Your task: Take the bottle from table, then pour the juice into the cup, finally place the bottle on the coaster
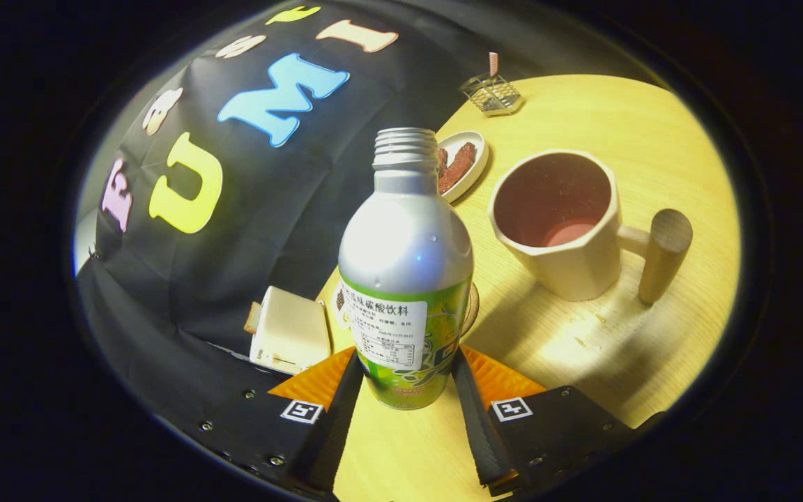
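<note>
In the gripper view, your tool has the bottle between its two fingers. Both black pads lie against the lower green part of the bottle, so I judge it is grasping the bottle. The grip is low on the body, which leaves the neck free for pouring. The bottle has no cap; its threaded mouth is open and it stands about upright, so nothing spills yet. Whether its base touches the tabletop or is already lifted, I cannot tell.

Beyond the fingers, to the right of the bottle, stands the cup, with its wooden handle turned away from the bottle. Its mouth is open toward you, which makes it easy to pour into. Just behind the bottle, a round edge shows; it may be the coaster, but I am not sure.

Farther back there is a small plate with food and a wire holder near the far edge of the tabletop. A white box sits at the left edge.
</note>
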The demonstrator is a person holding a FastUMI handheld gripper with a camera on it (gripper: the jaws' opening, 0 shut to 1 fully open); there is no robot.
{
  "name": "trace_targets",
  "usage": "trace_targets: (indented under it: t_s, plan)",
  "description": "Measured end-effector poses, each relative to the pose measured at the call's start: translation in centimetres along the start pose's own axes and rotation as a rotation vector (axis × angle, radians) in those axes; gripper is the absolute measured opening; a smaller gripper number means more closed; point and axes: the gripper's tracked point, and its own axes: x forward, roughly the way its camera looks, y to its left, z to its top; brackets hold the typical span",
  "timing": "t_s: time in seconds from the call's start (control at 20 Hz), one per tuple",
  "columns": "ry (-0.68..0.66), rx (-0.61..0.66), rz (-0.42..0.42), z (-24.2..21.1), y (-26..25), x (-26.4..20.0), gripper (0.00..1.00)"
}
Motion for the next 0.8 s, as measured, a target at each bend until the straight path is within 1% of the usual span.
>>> trace_targets:
  t_s: [0.15, 0.45, 0.8]
  plan:
    - [-0.026, -0.073, -0.038, 0.0, 0.0, 0.6, 0.73]
    - [-0.134, -0.145, -0.068, 1.5, 0.7, 1.5, 0.73]
    - [-0.210, -0.267, -0.140, 2.6, 0.8, 2.9, 0.73]
